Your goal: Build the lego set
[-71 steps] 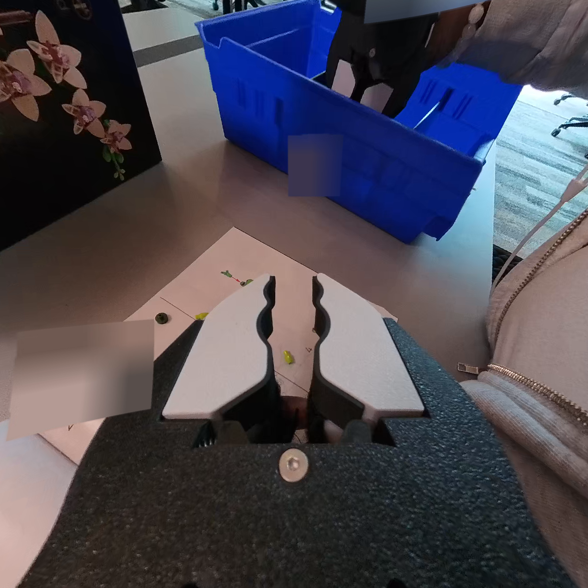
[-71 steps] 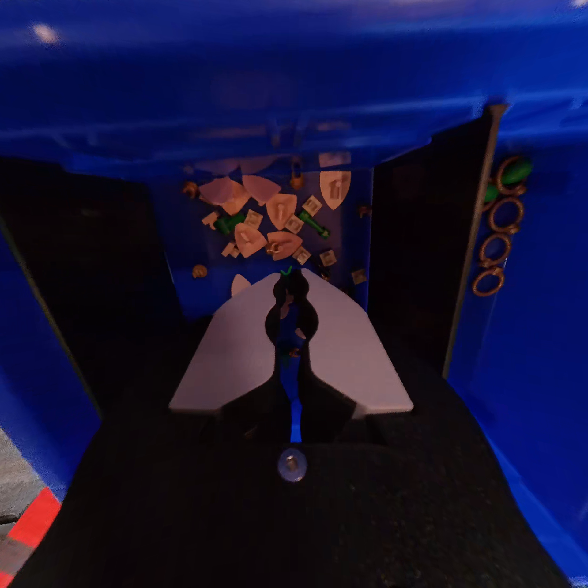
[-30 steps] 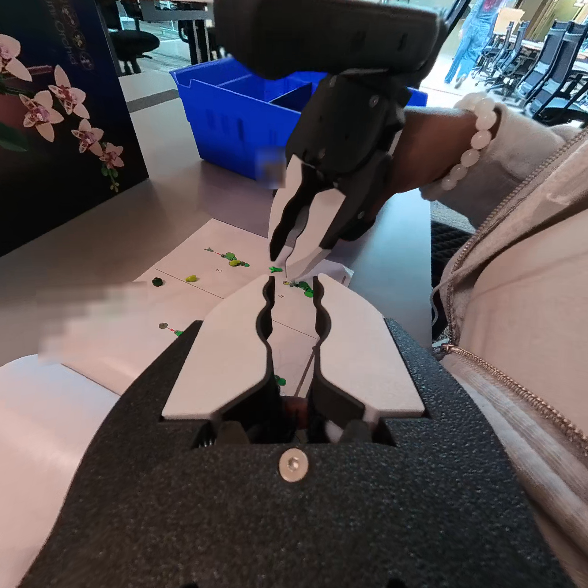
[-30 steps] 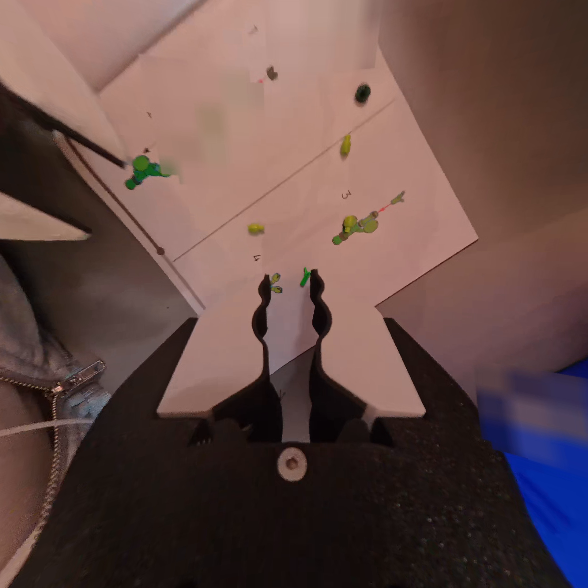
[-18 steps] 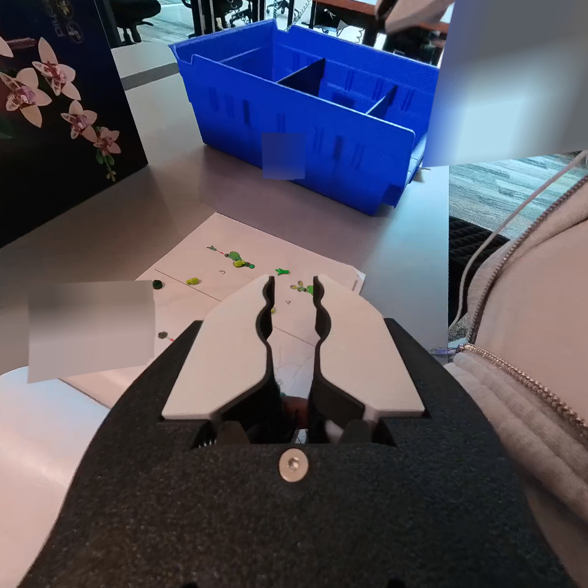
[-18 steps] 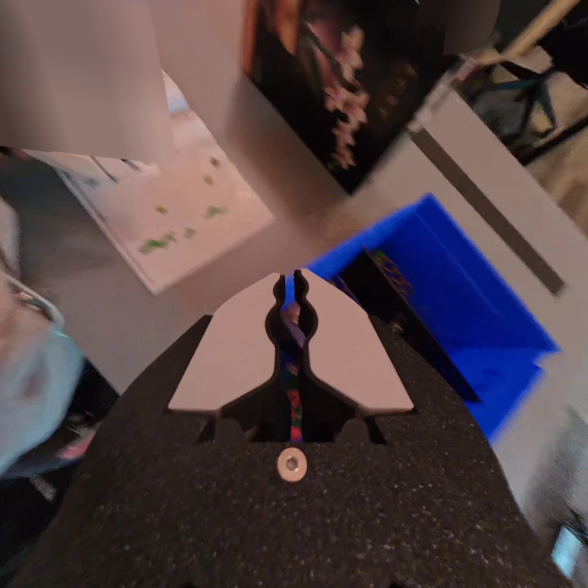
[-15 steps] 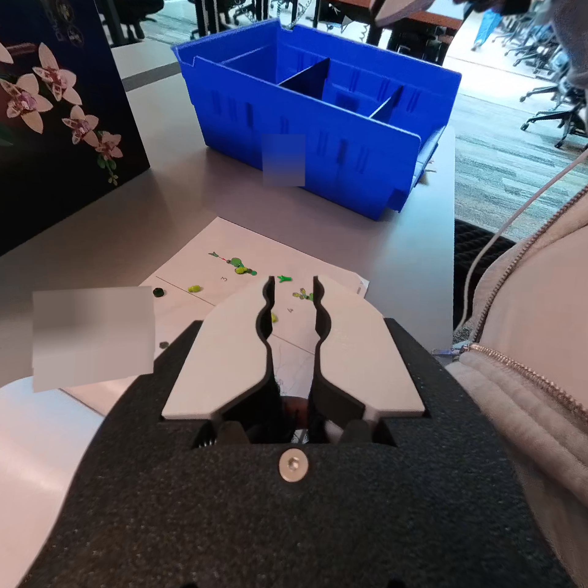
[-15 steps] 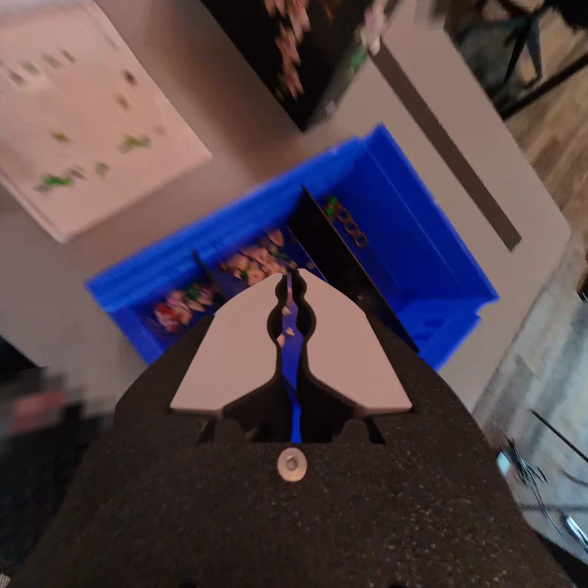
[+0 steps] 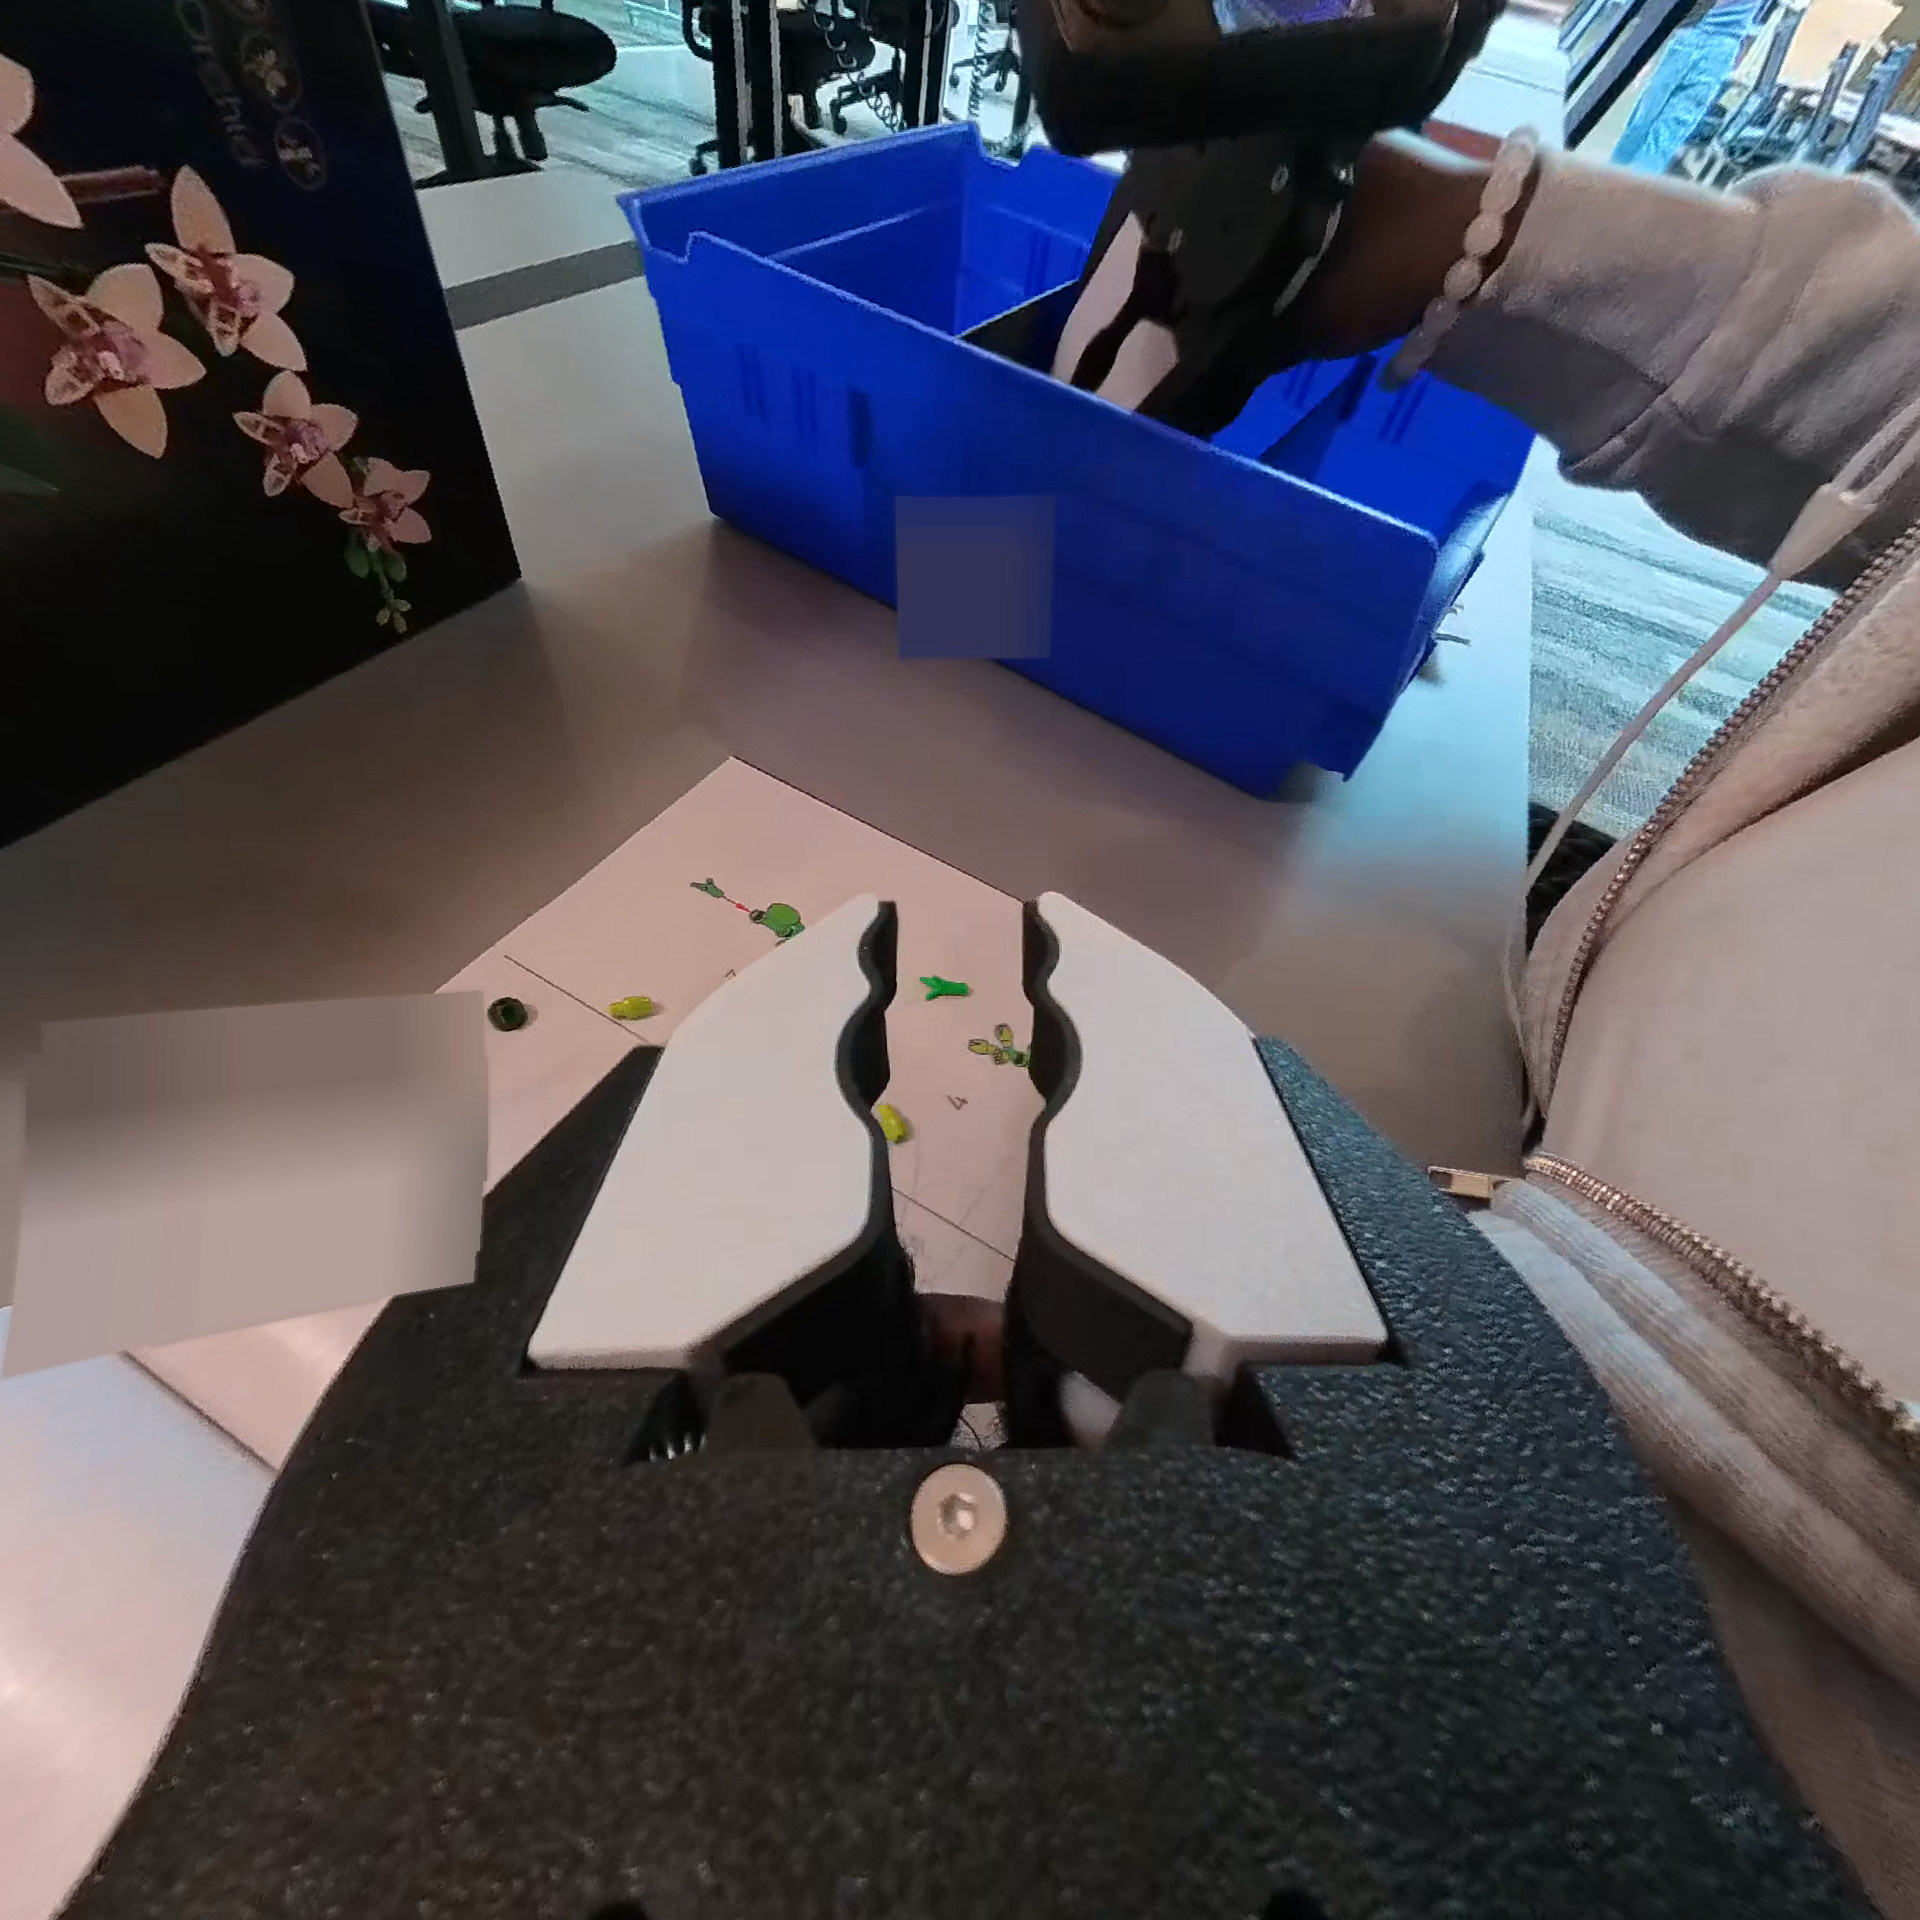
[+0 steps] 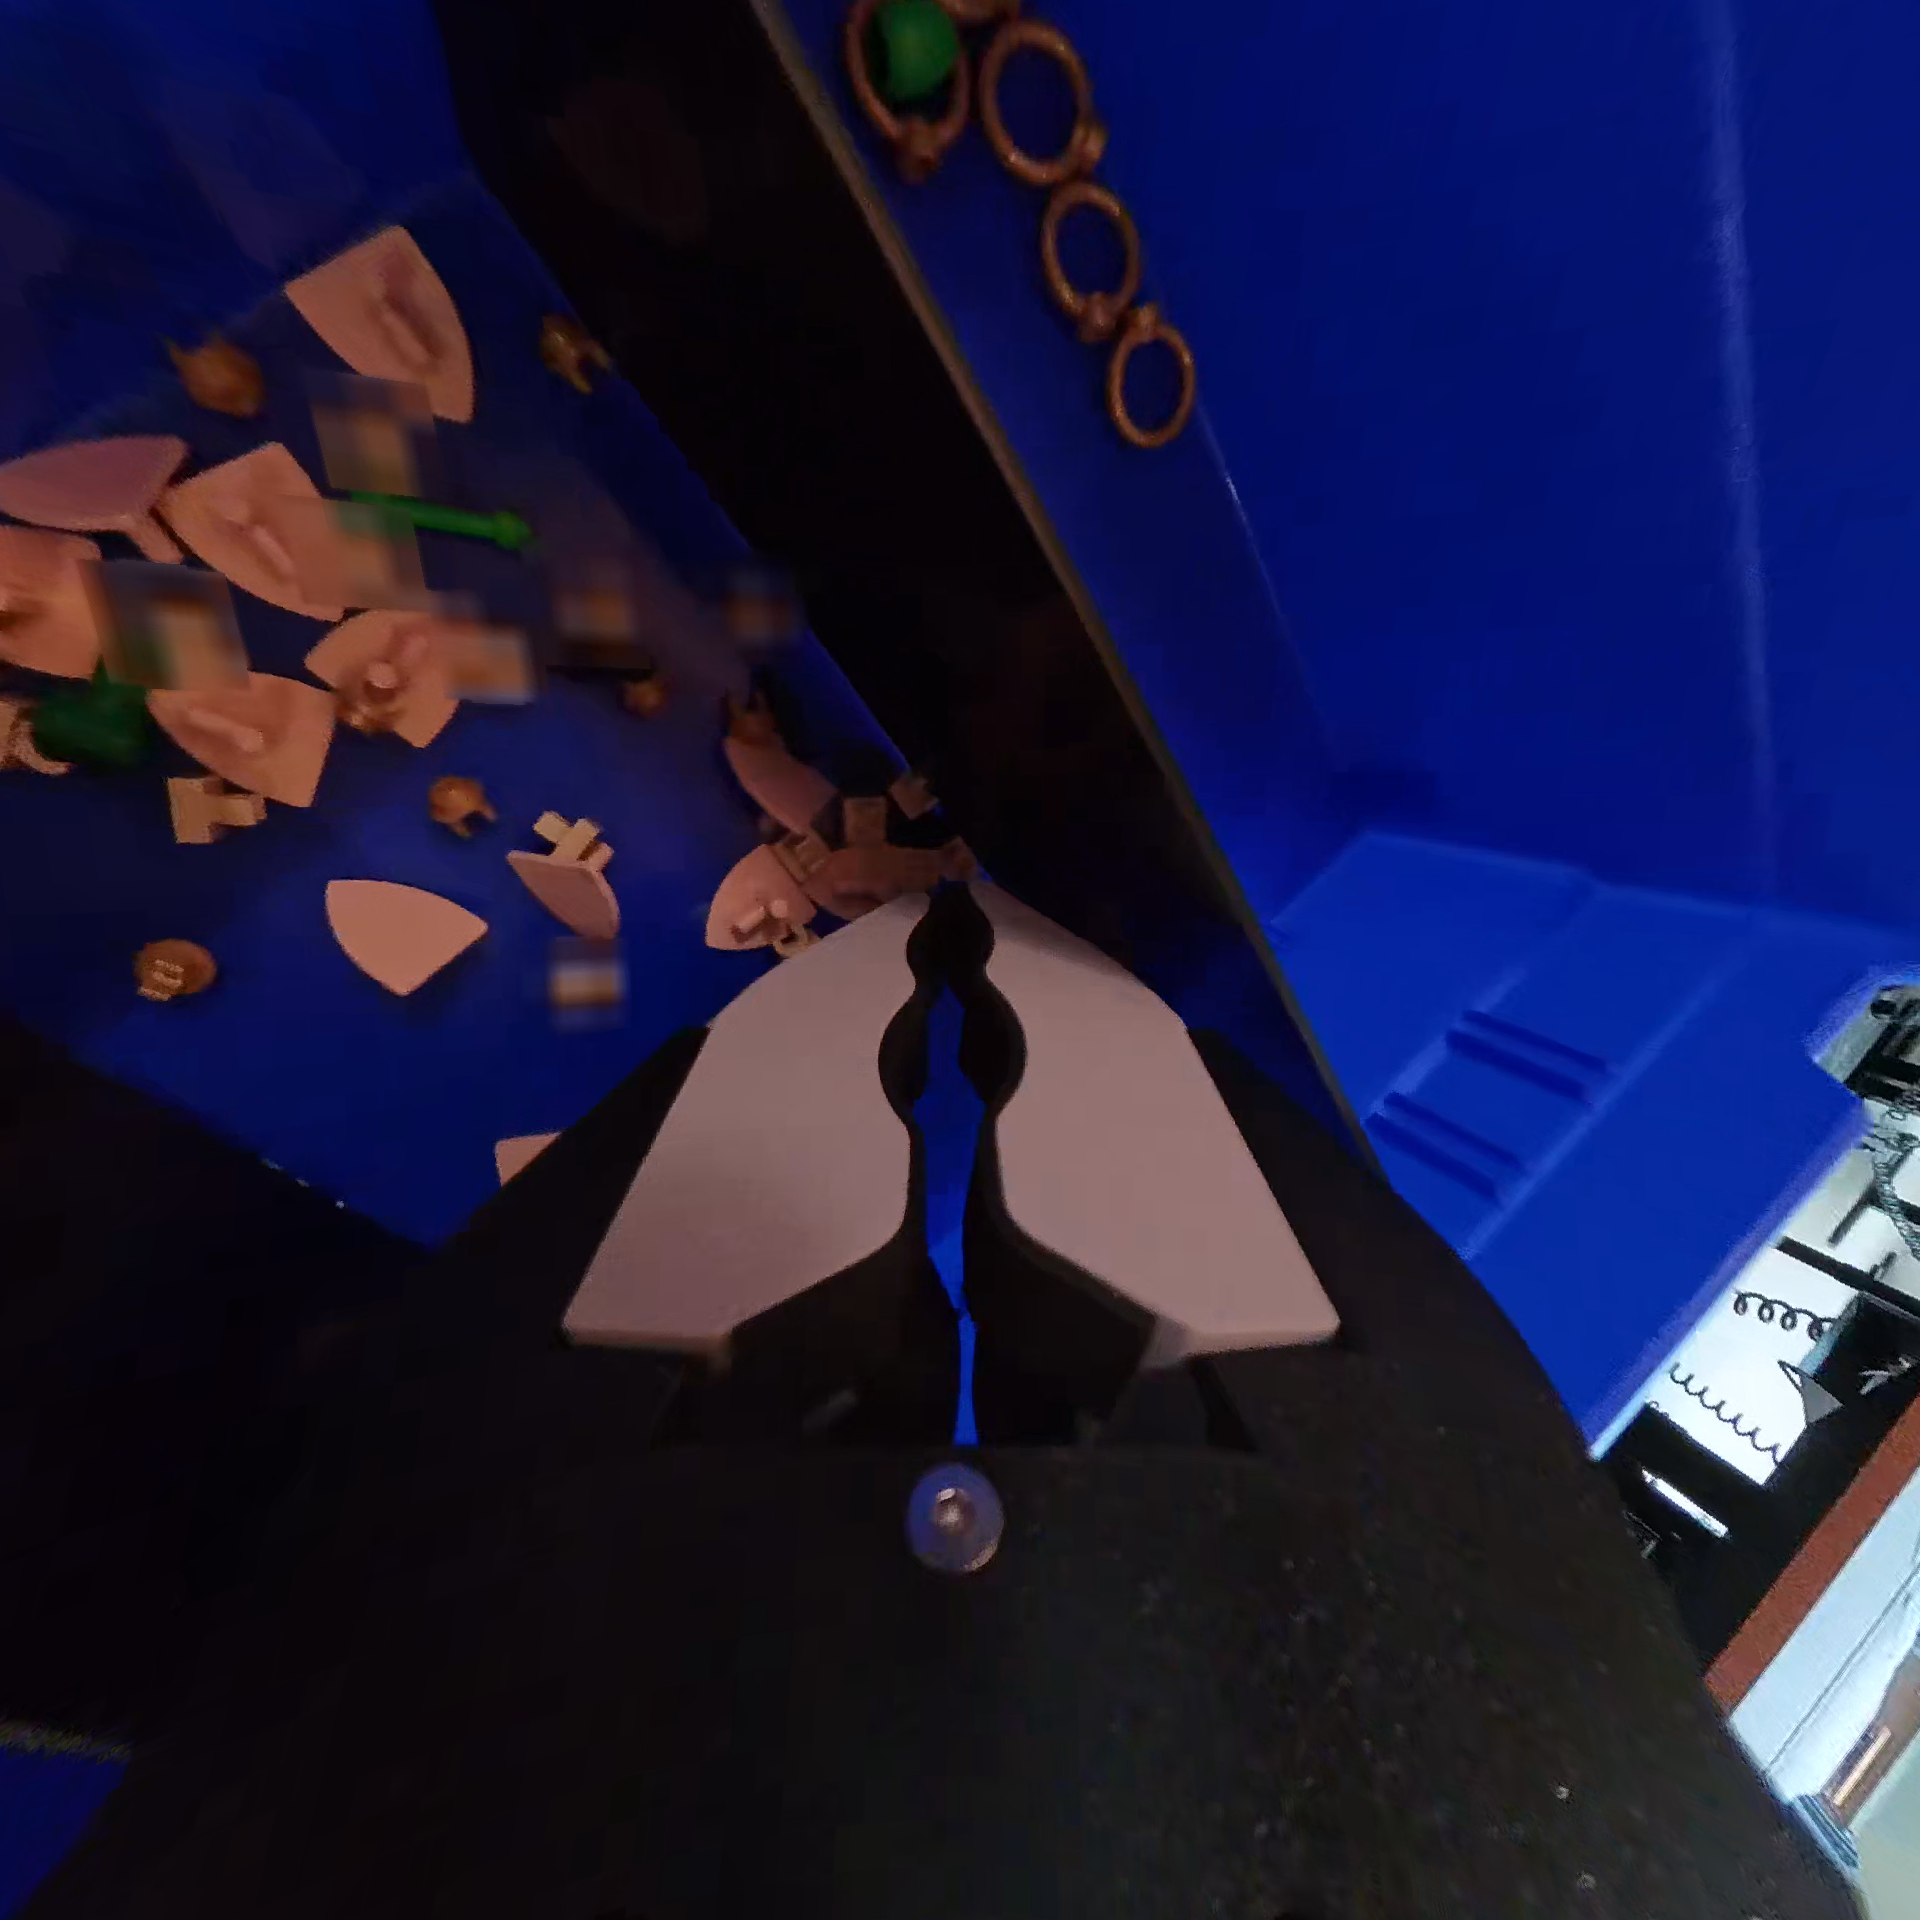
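Right gripper back inside blue bin — fingertips together.

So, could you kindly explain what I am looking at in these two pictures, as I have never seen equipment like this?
There is no robot here: a person holds a two-fingered tool in each hand, and each tool carries a camera looking along its fingers.

The left view shows the left hand-held gripper open and empty above an instruction sheet on a grey table. A few small green pieces lie on the sheet. Behind it are a blue bin and a dark box with flowers printed on it.

The right view is taken inside that bin. The right hand-held gripper is nearly shut, with its tips by a small heap of pieces; whether it grips one I cannot tell. Pale petal-shaped pieces lie in this compartment. Beyond a black divider lie brown rings.
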Demonstrator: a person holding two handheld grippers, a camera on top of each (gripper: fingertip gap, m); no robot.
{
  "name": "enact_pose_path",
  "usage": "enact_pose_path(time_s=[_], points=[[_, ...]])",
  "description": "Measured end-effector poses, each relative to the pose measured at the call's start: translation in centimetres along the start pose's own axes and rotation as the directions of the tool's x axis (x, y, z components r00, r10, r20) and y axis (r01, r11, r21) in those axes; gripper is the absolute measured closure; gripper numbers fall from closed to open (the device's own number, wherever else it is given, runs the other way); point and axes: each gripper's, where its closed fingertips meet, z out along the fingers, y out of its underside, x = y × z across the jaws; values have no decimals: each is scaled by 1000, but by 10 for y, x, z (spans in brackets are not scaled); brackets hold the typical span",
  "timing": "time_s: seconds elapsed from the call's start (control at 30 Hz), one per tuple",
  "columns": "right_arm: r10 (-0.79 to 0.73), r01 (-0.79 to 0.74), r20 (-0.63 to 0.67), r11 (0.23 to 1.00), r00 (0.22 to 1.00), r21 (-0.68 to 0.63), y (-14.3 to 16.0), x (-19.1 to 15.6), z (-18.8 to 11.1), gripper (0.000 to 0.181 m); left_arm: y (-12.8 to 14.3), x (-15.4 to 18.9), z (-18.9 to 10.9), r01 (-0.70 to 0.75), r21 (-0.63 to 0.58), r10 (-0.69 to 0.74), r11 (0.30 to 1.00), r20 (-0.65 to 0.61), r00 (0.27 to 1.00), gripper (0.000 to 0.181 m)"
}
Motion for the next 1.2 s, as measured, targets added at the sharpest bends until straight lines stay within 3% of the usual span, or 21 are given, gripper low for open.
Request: enact_pose_path(time_s=[0.1, 0.2, 0.33, 0.6, 0.73, 1.2], points=[[12, -11, 31, 1000, 999, -26, 5, -3, 6, 179, 2, -4, 0, 26, 3, -26, 1000, -5, 1000, 159], [57, -54, 154, 998, 986, -27, 4, -15, -6, 176, 4, -4, 0, 33, -1, -33, 999, -12, 999, 159], [17, -13, 65, 997, 998, -73, 11, -1, -8, 172, 4, -3, 1, 35, 1, -35, 999, -22, 999, 159], [-14, 26, 165, 997, 986, -67, 10, -14, -9, 170, 6, -1, 1, 32, -3, -32, 999, -31, 999, 159], [-74, 80, 130, 996, 989, -46, 3, -9, -9, 174, 7, -1, 2, 36, -7, -36, 999, -34, 999, 159], [13, 2, 216, 998, 976, -65, 9, -19, -1, 174, 9, -2, 3, 43, -12, -44, 999, -36, 998, 159]])
